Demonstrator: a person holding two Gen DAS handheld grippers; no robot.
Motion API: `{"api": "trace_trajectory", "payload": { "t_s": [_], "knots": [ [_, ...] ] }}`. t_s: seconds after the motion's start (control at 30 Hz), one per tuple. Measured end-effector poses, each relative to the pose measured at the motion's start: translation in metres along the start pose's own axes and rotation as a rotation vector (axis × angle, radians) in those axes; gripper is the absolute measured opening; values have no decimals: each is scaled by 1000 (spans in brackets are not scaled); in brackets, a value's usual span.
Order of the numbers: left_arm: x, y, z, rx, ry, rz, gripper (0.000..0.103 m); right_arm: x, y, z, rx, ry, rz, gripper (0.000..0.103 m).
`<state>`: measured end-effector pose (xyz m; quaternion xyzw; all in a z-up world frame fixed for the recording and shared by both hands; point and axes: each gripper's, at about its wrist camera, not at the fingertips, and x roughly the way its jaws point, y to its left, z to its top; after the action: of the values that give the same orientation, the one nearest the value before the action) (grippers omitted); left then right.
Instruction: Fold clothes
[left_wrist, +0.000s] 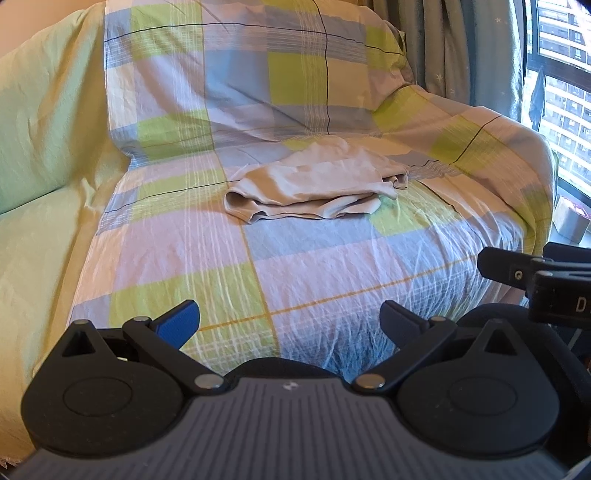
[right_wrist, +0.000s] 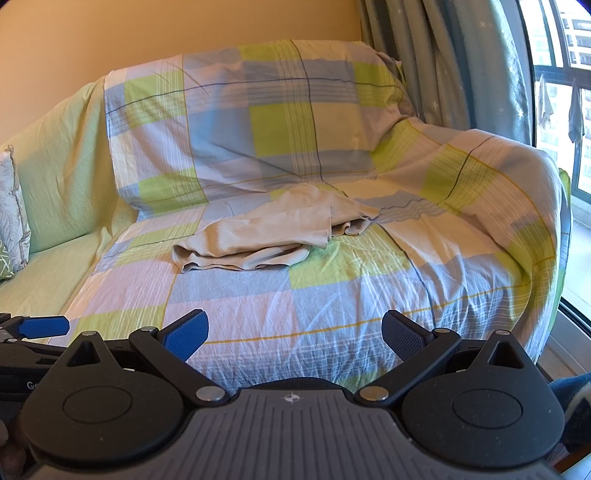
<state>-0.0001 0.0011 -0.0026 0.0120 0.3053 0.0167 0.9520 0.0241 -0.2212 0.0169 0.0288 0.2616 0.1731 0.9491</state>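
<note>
While both gape, beige garment (left_wrist: 317, 184) lies well ahead.

A checked sheet of green, blue and pink cotton (right_wrist: 332, 295) covers the sofa seat and backrest. A plain pale-green cover (right_wrist: 62, 177) lies beside it. Grey-blue star-print curtains (right_wrist: 461, 62) hang beside the window (right_wrist: 565, 110).

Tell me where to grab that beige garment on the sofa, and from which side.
Take the beige garment by its near-left corner, coming in from the front. Its layered hem there curls up off the checked sheet, giving the open left tool a free edge.
</note>
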Motion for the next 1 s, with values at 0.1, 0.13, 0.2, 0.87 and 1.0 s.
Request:
{"api": "trace_trajectory", "payload": {
  "t_s": [0.1, 0.13, 0.2, 0.87, 1.0],
  "knots": [
    [-1, -10, -3, 15, -7, 17, 102, 0, -1, -1, 4, 0, 1, 103],
    [-2, -14, -4, 19, -10, 21, 102, 0, -1, -1, 6, 0, 1, 103],
    [-3, -16, -6, 18, -13, 22, 102, 0, -1, 0, 6, 0, 1, 103],
    [-3, -13, 2, 19, -1, -17, 102, -2, -1, 0, 0, -2, -1, 103],
    [-4, -11, 1, 18, 0, -23, 102, -2, -1, 1, -7, -3, 0, 103]
  ]
}}
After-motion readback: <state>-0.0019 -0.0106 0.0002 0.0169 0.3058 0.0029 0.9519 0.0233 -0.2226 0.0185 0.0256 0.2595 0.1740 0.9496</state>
